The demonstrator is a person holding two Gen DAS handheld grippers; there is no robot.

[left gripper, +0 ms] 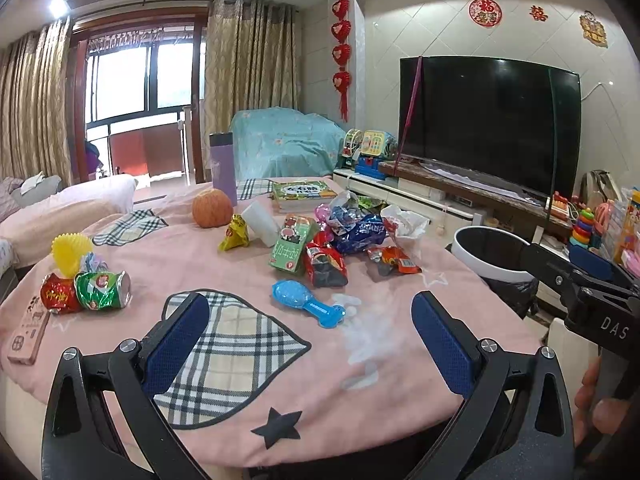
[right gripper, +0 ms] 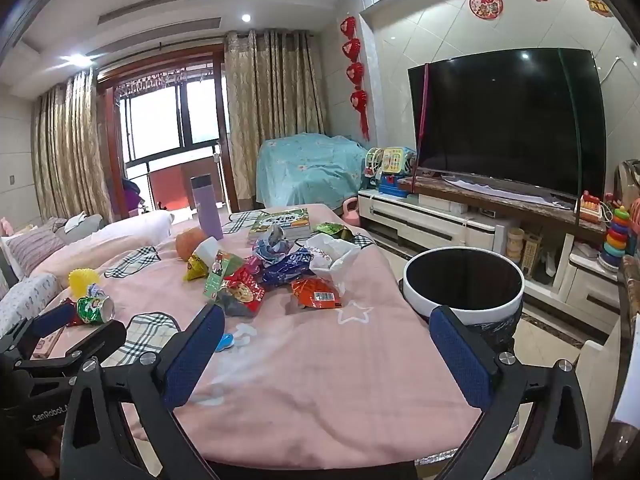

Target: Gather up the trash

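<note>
Left wrist view gives me the trash as a loose heap of snack wrappers (left gripper: 340, 236) near the middle of the pink-covered worktop (left gripper: 360, 380), with a green carton (left gripper: 290, 244) leaning into its left edge and an orange wrapper (left gripper: 394, 260) lying just apart on the right. I judge all of it light, thin and crinkly: foil that slides and collapses under pressure, so I would pinch a raised, crumpled fold rather than a flat face. The carton looks stiffer and should take a grip across its narrow sides. Two crushed cups, green (left gripper: 102, 290) and red (left gripper: 58, 296), lie touching each other well to the left; their rims look like the firmest hold. Beside the worktop's right edge stands a white-rimmed bin (right gripper: 464, 304) with a dark liner. Both sets of tongs, left (left gripper: 312, 344) and right (right gripper: 328, 354), are spread wide with nothing between them, hovering short of the heap.
</note>
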